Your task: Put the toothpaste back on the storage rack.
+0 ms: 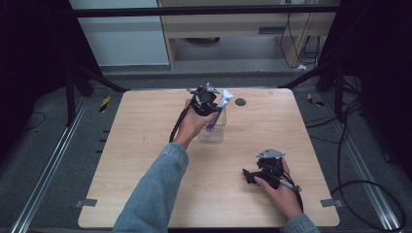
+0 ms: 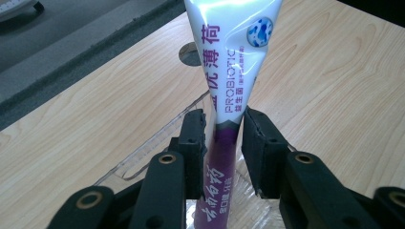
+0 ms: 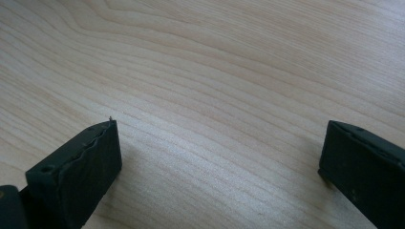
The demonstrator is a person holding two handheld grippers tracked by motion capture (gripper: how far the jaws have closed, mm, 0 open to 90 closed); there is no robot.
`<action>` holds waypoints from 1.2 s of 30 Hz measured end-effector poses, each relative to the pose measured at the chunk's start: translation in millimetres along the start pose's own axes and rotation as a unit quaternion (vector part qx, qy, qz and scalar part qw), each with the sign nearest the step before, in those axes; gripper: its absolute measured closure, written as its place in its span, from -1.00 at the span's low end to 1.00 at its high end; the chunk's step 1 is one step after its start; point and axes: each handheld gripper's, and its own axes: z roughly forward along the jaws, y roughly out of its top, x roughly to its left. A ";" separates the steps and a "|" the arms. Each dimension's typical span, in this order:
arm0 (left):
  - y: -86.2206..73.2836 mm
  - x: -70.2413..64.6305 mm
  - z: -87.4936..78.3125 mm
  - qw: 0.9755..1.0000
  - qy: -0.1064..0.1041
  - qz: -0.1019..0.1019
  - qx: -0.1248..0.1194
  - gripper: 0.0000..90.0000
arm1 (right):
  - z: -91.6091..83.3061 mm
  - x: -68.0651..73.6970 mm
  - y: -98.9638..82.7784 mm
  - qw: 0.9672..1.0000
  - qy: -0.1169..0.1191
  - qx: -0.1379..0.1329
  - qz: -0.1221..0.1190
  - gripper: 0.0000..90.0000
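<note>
The left claw (image 2: 224,143), arm outstretched, pinches a toothpaste tube (image 2: 229,71) upright in a clear container (image 1: 214,127), while the right claw (image 3: 219,157) rests spread on the worktop (image 3: 215,71).

Light wood-grain table (image 1: 145,145), round dark hole (image 1: 240,102) near its far edge; grey floor around it, metal rails (image 1: 46,167), black cables (image 1: 369,194) at right
</note>
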 end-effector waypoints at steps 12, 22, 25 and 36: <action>2.3 -3.2 -20.0 1.000 0.012 0.005 -0.016 0.54 | -0.9 0.4 -0.8 1.000 0.001 0.000 -0.002 -0.98; 0.9 -3.7 -18.2 1.000 0.009 0.008 -0.013 0.53 | -1.1 0.3 -1.0 1.000 0.001 0.000 -0.002 -0.98; 1.6 -3.9 -17.4 1.000 0.009 0.009 -0.012 0.51 | -1.1 0.5 -1.0 1.000 0.001 0.000 0.000 -0.98; 5.8 -20.9 -17.2 0.999 0.000 0.035 -0.004 -0.13 | -1.0 0.3 -1.0 1.000 0.001 0.000 -0.001 -0.98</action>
